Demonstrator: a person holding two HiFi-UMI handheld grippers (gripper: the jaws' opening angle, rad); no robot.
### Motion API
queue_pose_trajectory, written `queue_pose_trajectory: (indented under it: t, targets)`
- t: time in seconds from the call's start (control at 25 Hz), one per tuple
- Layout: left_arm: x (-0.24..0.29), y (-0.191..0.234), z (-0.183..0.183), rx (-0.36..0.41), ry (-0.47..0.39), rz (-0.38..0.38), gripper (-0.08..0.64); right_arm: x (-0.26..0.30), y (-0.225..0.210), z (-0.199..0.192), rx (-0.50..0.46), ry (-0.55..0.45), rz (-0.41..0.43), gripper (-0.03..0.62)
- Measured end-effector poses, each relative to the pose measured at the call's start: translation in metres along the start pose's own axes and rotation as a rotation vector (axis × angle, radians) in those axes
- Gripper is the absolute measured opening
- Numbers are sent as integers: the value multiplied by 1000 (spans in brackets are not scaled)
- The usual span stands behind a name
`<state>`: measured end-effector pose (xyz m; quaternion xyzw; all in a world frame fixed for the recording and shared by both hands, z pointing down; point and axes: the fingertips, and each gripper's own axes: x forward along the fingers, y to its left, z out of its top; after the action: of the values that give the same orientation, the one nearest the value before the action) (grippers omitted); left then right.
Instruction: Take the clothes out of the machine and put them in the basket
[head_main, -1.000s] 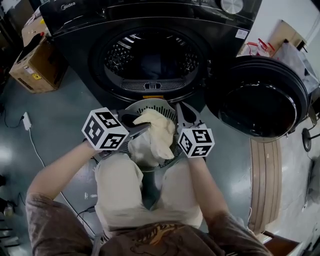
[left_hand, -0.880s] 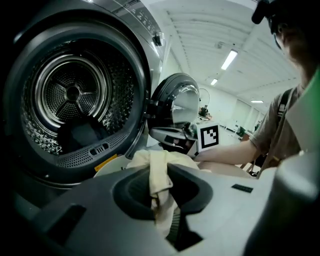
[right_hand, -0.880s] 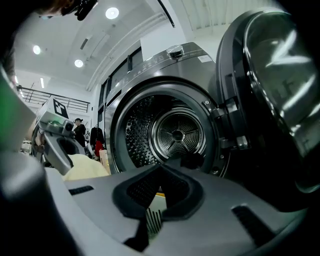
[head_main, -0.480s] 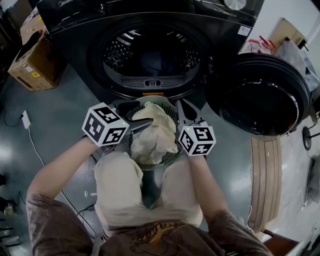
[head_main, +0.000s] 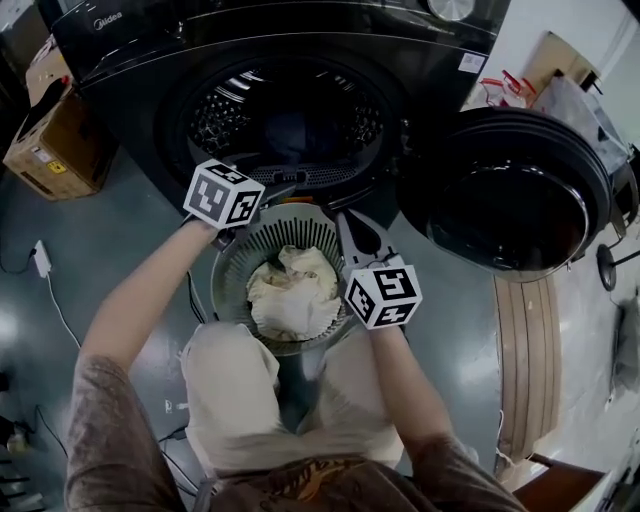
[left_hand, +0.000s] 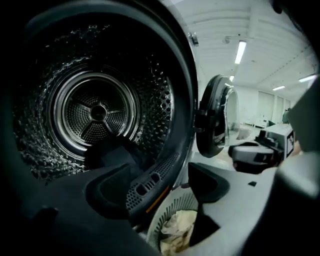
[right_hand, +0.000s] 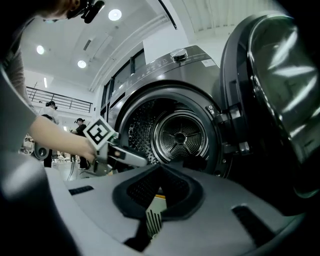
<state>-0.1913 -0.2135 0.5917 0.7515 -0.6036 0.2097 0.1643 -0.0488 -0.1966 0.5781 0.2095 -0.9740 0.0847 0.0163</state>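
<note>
Our left gripper (head_main: 278, 190) has swung from the white slatted plastic basket (head_main: 235, 255) to the drum mouth (left_hand: 172, 150), its jaws opening with nothing between them. We see the dark crumpled garment (left_hand: 112, 155) just ahead of it and slightly below. Our closed right gripper (head_main: 347, 222) is farther off.

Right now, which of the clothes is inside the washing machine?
The dark garment, lying low in the drum. The other one, the cream cloth, sits crumpled in the round basket outside it.

Cardboard box (head_main: 45, 140) at upper left; white plug and cable (head_main: 40, 258) on the floor at left; wooden planks (head_main: 525, 350) at lower right.
</note>
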Motion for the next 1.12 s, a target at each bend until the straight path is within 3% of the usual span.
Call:
queue_pose_trajectory:
  t: [0.24, 0.64, 0.84, 1.12]
  targets:
    - [66, 49, -5, 179, 144, 54, 359, -4, 2, 0, -13, 12, 0, -5]
    - [129, 111, -12, 277, 269, 59, 353, 4, -2, -9, -14, 49, -27, -5]
    - [161, 114, -28, 499, 391, -13, 353, 14, 4, -10, -11, 56, -24, -5]
    - [196, 120, -43, 562, 439, -28, 308, 20, 0, -14, -13, 69, -43, -5]
